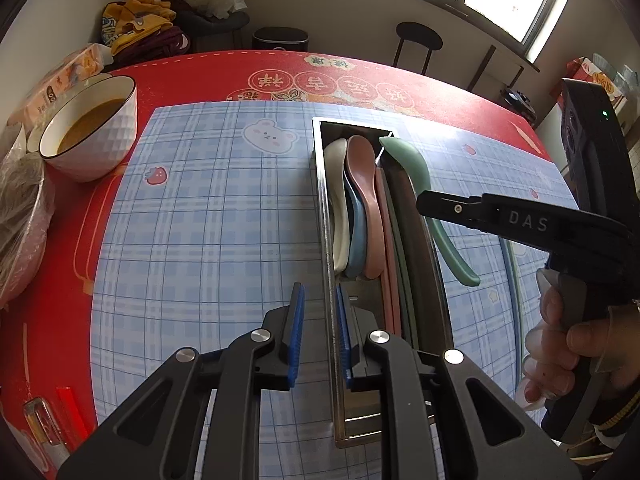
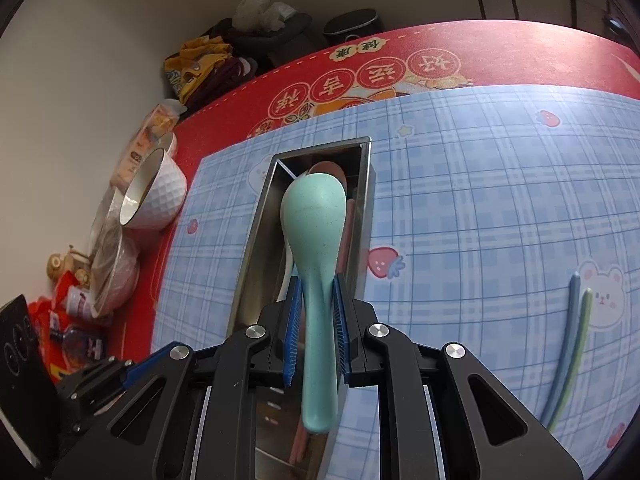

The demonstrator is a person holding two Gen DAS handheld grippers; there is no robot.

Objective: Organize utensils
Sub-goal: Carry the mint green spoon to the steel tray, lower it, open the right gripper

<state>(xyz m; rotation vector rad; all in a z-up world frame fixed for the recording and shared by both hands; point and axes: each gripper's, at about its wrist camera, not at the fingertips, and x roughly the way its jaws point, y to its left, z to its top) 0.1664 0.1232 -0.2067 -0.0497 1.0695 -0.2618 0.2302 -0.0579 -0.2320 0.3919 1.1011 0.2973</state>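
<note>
A long steel tray (image 1: pixel 320 184) lies on the blue checked mat and holds a white spoon (image 1: pixel 338 208), a blue spoon (image 1: pixel 356 240), a pink spoon (image 1: pixel 366 184) and pink and green chopsticks (image 1: pixel 390 248). My left gripper (image 1: pixel 320 336) straddles the tray's near left wall, and a gap shows between the left pad (image 1: pixel 296 332) and the wall. My right gripper (image 2: pixel 317 312) is shut on the handle of a green spoon (image 2: pixel 314 220). The spoon's bowl hangs over the tray (image 2: pixel 256 232), pointing away from me. From the left wrist view the right gripper (image 1: pixel 430 202) holds this green spoon (image 1: pixel 416 168) above the tray's right side.
A blue and a green chopstick (image 2: pixel 568 344) lie on the mat at the right. A white bowl of brown liquid (image 1: pixel 92 132) and a plastic-covered bowl (image 1: pixel 20 224) stand on the red tablecloth at the left. A person's hand (image 1: pixel 560 344) grips the right tool's handle.
</note>
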